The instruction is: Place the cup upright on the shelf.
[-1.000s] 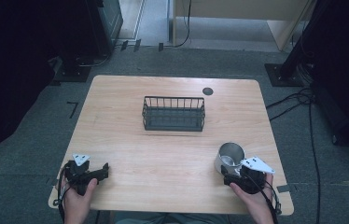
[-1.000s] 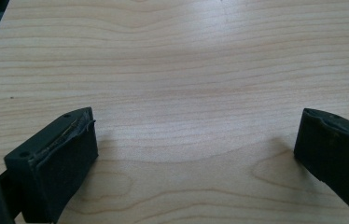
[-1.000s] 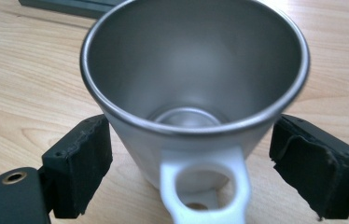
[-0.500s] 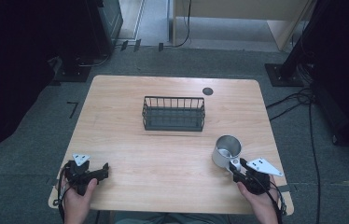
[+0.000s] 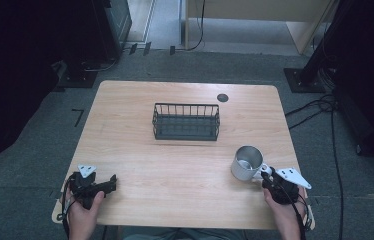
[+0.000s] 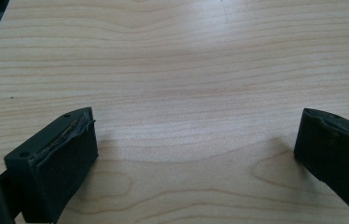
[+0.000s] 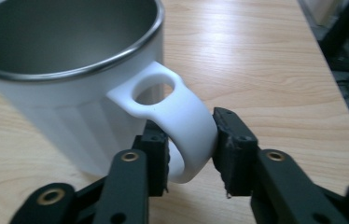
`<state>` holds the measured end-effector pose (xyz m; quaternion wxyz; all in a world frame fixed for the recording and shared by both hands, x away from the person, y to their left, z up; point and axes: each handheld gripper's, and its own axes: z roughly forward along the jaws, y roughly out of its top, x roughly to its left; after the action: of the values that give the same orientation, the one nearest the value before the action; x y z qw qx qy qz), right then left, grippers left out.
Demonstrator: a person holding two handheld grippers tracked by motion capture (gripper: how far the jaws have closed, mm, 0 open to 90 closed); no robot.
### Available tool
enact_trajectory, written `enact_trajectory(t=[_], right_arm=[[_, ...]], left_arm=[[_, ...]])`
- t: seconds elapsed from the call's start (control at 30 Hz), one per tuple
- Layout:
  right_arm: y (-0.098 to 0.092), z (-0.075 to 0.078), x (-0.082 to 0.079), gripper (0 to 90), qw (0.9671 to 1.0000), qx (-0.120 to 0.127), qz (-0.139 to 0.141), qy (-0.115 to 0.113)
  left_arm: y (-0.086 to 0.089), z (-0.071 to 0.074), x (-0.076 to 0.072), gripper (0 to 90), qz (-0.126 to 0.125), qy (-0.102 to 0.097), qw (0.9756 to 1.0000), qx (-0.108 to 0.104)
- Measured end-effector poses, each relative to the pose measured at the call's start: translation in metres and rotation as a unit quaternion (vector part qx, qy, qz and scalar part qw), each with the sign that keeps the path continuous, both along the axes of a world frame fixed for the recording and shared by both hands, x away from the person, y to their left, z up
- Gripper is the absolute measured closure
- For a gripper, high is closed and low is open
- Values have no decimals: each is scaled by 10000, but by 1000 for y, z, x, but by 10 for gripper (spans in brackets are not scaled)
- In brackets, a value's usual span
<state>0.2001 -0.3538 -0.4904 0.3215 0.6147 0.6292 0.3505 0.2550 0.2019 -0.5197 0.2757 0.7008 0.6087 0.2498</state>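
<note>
My mug [image 5: 246, 163] stands upright near the right edge of the surface [image 5: 185, 165], toward the near right corner, its white handle [image 7: 182, 126] pointing at me. My right tongs [image 7: 190, 151] have just been closing and now clamp that handle from both sides. A wire basket [image 5: 186, 121] sits well apart, toward the middle of the far edge. My left tongs [image 6: 196, 149] rest spread wide by the near left corner, with only bare wood between them.

White mug [image 7: 70, 107], steel-grey inside; black wire basket [image 5: 186, 121]; pale wood-grain table [image 5: 140, 165].
</note>
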Motion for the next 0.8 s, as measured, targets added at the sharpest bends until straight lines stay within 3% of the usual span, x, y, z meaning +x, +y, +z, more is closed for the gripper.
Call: enact_trajectory(t=[0.2, 0.47, 0.8], right_arm=[[0, -2, 7, 750, 9991, -302, -184, -253], [-2, 0, 13, 811, 9968, -470, -332, -550], [7, 9, 19, 824, 9958, -634, 20, -662]], left_arm=[[0, 0, 0, 0, -1, -1, 10000, 2], [0, 0, 0, 0, 1, -2, 10000, 0], [0, 0, 0, 0, 0, 0, 10000, 1]])
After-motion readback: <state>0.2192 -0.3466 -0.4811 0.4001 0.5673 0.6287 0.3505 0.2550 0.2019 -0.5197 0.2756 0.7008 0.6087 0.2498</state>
